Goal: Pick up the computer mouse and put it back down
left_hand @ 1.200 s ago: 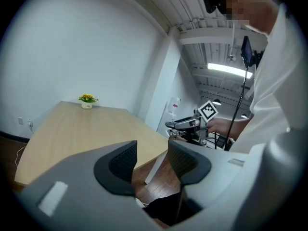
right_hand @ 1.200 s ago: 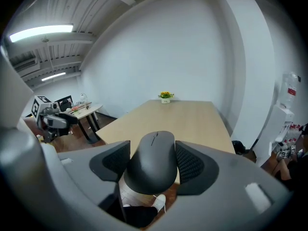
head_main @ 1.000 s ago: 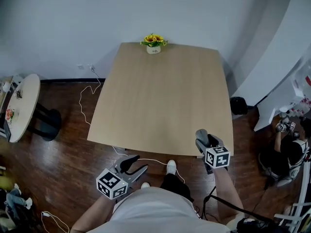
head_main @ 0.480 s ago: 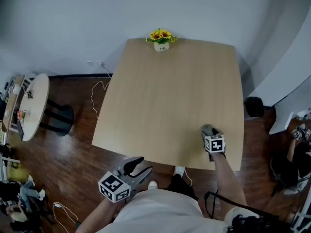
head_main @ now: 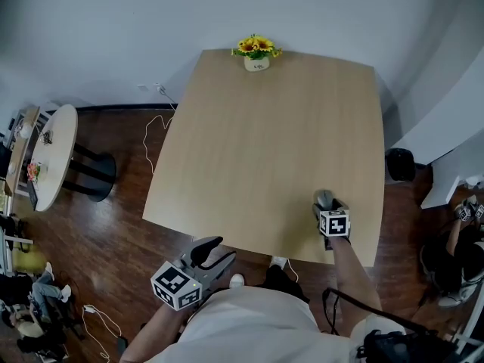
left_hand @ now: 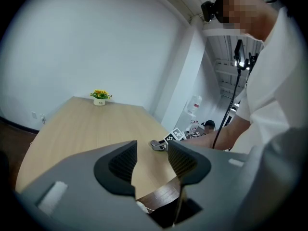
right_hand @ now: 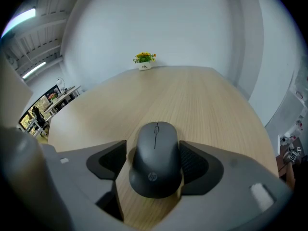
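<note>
I see one big wooden table [head_main: 265, 142] and one small round table [head_main: 53, 157] off to the left on the dark floor [head_main: 98, 233]. There are two grippers, one little pot of yellow flowers [head_main: 256, 51] at the far edge of the big table, and one black mouse [right_hand: 155, 148].

The mouse sits flat on the big table, near its close right corner. My right gripper [right_hand: 153, 163] has its jaws around the mouse, and they are opening (there is a gap on the left side, and the right jaw is just beside it). My left gripper [left_hand: 151, 153] has its jaws apart with nothing between them.

The right gripper tips down at the table. The left gripper hangs off the near edge, over the floor.
</note>
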`<action>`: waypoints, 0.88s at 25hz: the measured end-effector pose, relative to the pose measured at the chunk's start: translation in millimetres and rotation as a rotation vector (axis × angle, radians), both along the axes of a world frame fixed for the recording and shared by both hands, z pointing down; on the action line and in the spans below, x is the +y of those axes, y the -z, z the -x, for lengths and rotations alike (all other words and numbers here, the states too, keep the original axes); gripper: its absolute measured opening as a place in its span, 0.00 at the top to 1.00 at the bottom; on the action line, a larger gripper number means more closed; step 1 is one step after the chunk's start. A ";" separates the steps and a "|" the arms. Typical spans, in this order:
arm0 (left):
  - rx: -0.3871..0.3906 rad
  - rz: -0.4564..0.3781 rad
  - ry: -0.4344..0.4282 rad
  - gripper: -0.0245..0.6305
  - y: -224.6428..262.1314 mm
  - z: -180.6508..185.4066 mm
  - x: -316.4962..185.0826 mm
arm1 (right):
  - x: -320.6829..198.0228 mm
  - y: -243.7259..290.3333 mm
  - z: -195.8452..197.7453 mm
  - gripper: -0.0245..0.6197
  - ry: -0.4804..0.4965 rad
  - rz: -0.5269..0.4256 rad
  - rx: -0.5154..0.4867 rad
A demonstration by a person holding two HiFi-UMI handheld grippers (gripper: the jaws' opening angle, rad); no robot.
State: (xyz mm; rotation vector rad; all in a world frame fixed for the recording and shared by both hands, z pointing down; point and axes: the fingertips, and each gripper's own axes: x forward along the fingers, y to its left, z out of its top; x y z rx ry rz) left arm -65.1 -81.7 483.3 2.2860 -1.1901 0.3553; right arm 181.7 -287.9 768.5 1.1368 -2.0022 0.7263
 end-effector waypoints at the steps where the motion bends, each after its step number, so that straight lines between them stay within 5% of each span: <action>1: -0.001 -0.008 -0.002 0.70 0.9 1.4 -1.6 | -1.7 1.1 2.1 0.41 0.004 0.002 -0.005; 11: 0.026 -0.058 -0.074 0.70 9.2 9.8 10.6 | 33.4 61.8 2.3 0.38 -0.022 -0.098 -0.019; 22: 0.078 -0.122 -0.223 0.70 10.9 11.2 53.1 | 173.6 217.1 46.3 0.38 0.070 -0.240 -0.112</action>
